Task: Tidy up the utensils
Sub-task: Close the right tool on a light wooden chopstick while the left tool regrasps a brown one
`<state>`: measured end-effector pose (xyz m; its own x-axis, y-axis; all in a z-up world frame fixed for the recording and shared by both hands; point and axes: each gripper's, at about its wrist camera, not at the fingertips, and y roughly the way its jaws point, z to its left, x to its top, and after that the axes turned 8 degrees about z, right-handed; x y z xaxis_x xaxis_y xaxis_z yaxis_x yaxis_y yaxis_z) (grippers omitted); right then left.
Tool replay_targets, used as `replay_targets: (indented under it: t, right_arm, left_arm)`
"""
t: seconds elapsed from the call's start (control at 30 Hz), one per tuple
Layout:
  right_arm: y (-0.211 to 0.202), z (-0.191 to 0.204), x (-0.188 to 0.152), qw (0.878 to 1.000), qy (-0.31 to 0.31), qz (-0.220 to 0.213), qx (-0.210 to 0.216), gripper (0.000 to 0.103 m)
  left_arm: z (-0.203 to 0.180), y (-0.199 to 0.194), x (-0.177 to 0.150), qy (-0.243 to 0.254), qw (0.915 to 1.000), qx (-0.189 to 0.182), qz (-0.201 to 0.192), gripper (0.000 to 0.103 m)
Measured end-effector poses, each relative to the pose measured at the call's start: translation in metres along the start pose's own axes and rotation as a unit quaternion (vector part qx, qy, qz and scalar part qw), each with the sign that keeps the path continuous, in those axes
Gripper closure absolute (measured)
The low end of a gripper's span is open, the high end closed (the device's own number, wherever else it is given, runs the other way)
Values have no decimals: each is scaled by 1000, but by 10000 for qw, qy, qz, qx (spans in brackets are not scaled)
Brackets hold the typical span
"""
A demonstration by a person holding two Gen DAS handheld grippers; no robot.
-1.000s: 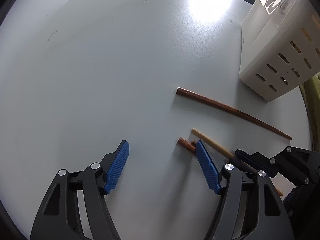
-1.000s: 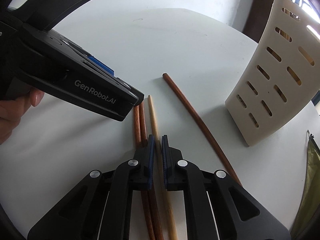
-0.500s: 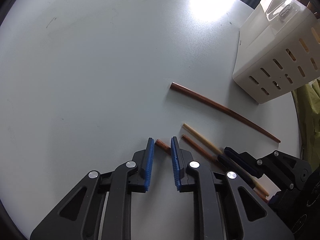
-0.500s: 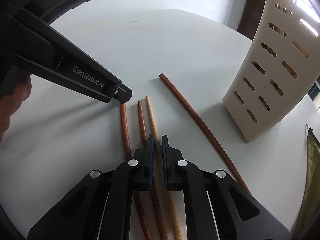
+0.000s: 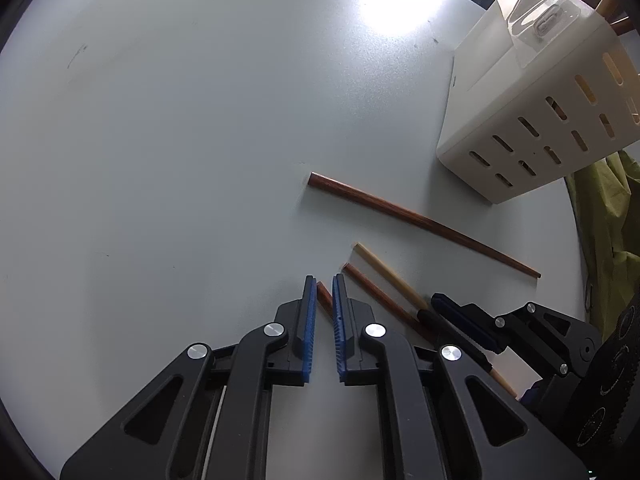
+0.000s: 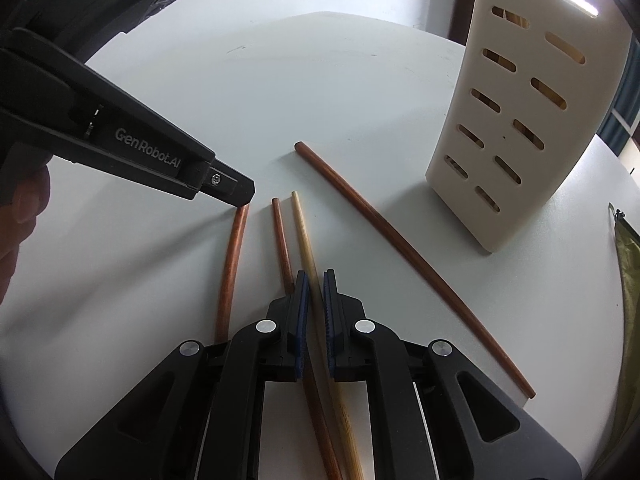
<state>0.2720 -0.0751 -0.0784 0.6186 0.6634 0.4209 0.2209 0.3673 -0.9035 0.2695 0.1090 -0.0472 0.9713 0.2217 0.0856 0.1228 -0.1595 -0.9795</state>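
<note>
Left wrist view, item one: we record the left gripper (image 5: 323, 282), black with blue ribbed pads, pointing steeply down at the pale grey round table (image 5: 180, 140). Its jaws stand nearly together, clamped on the end of a reddish-brown wooden chopstick (image 5: 323, 295) that shows between the pads.

Item two: a second reddish-brown chopstick (image 5: 380, 300) and a pale bamboo chopstick (image 5: 386, 274) lie side by side just to the right of that gripper, near each other but not touching at their visible ends.

Item three: a longer dark brown wooden chopstick (image 5: 420, 222) lies apart from the rest, slanting toward the table's right edge.

Item four: a white slotted plastic utensil holder (image 5: 532, 120) stands upright at the far right, with stick ends showing above its rim (we cannot tell which utensils they are).

Right wrist view, item five: the right gripper (image 6: 316, 280), of the same make, has its jaws drawn close on the pale bamboo chopstick (image 6: 304, 240), which runs between the pads; whether the pads press it fully we cannot tell for certain, though the gap matches the stick's width. The second reddish-brown chopstick (image 6: 280, 240) passes just left of these pads.

Item six: the left gripper (image 6: 236, 196) shows here from the side, its tip on the end of the reddish-brown wooden chopstick (image 6: 232, 264). A person's hand (image 6: 20, 220) shows at the left edge.

Item seven: olive-green cloth (image 5: 600, 220) hangs past the table's right edge.
</note>
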Motion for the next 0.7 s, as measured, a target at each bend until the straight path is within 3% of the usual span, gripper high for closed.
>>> replay_targets:
  t: [0.07,0.17,0.23,0.33,0.43,0.57,0.63,0.7]
  right_arm:
    - [1,-2,3,10000,-5,8,-2,84]
    - [3,4,5,9999,-107,-10,-116,63]
    - [6,4,7,9997,-198,-57,-157,58]
    - [8,0,9,9993,-321,-101,-157,61]
    - [7,-2,10,9988,-415,-140,-237,88]
    - [9,-9,13,9986,-433,-155,-270,90]
    - [9,-13,14,9988,-405,-166,-233,90]
    - [16,-12,17,9991,-348,-164,-175,90]
  left_arm:
    - [-2,-6,-1,38,9999,78,-111,67]
    - [-4,-1,-3,33,9996,255,-127,64]
    - [-4,9,-1,-1,9995,327,33,64]
    - [-3,9,-2,-83,9989,464,-40,65]
    - [12,3,-7,-349,9989,310,-80,65]
    - [33,-17,-20,-611,9972,302,-322,62]
    - [40,-19,-28,-740,9962,328,-314,51]
    - [43,-16,-33,-837,9957,343,-183,49]
